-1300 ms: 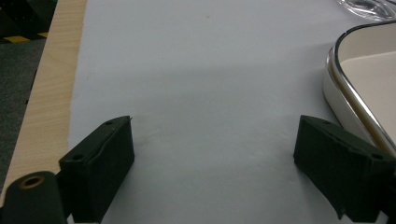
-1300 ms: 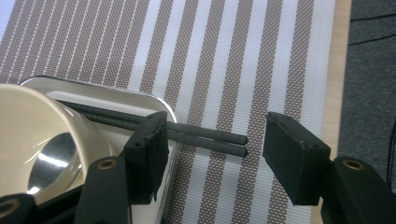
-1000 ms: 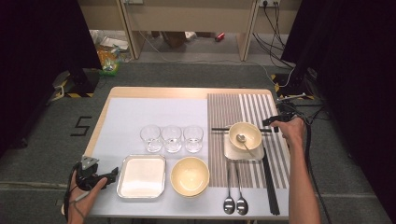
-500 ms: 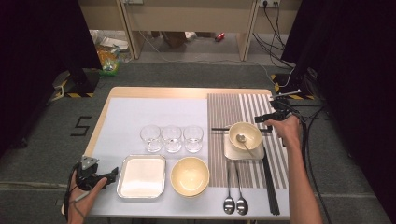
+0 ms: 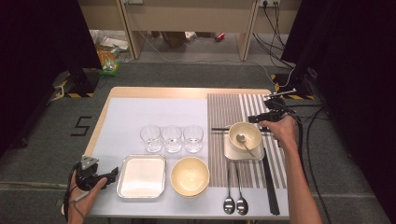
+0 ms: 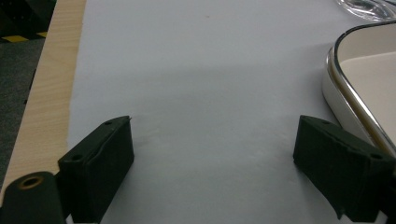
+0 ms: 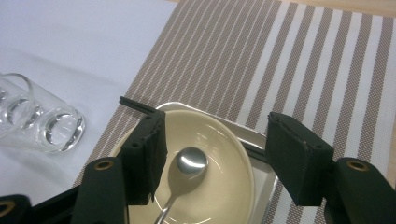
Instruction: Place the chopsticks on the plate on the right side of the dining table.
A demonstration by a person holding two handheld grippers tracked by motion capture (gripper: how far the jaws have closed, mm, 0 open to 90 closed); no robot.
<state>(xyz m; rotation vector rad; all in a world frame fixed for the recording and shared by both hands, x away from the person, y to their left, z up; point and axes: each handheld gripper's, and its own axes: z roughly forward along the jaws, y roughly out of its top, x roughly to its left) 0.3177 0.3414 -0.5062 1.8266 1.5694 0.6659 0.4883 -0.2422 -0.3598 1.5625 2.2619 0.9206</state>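
- the right hand-held gripper [image 5: 261,118] hovers at the far rim of the small cream ceramic bowl [image 5: 246,135], at about 1 o'clock from it; in the right gripper view its jaws stand apart and hold nothing, the bowl [image 7: 210,158] lying between and below them.
- the bowl sits on a small square white plate [image 5: 231,152] on the brown-and-white striped placemat [image 5: 224,107], with a metal spoon [image 5: 244,142] resting inside it.
- the step in hand looks like an approach to the bowl or its spoon; the next move would call for lowering onto the rim or the spoon handle and closing the jaws.
- the left hand-held gripper [image 5: 109,176] rests at the worktop's [image 5: 159,92] near left corner, jaws wide apart and empty, just at 9 o'clock of the rectangular metal-rimmed white tray [image 5: 141,176].
- a pair of black chopsticks [image 5: 219,129] lies across behind the bowl, close enough to be nudged.
- three clear drinking glasses [image 5: 172,138] stand at 9 o'clock of the bowl, a larger cream bowl [image 5: 189,175] at 7 o'clock, and two metal spoons [image 5: 235,204] near the front edge, none in the way.
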